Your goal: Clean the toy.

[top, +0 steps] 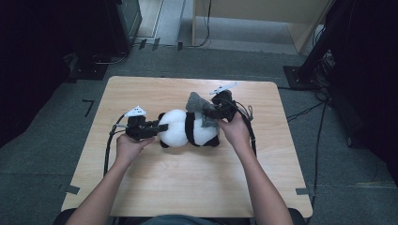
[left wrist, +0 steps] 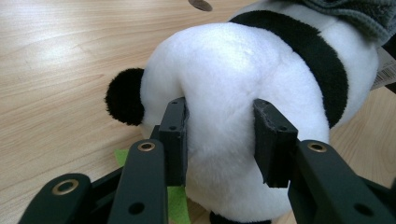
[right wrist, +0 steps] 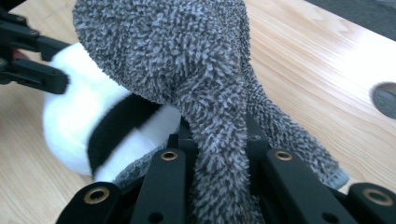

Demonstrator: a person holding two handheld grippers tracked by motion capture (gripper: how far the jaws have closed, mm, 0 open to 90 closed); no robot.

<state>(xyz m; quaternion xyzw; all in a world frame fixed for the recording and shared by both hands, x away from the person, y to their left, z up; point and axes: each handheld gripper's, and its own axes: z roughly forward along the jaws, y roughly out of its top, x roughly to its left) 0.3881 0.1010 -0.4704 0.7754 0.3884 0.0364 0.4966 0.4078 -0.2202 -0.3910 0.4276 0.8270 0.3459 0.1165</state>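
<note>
High view: pale wood worktop (top: 187, 187) on grey carpet, dark room around it. The panda (top: 187, 127) lies mid-worktop. Left gripper (top: 157, 127) has its jaws clamped on the panda's white end. Right gripper (top: 212, 114) pinches a grey sock (top: 196, 103), draped over the panda's far side.

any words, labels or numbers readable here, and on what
None can be read.
Tag at the panda's side: printed lines too blurred to read.
Grey cloth, both grippers and the table: no text visible.
</note>
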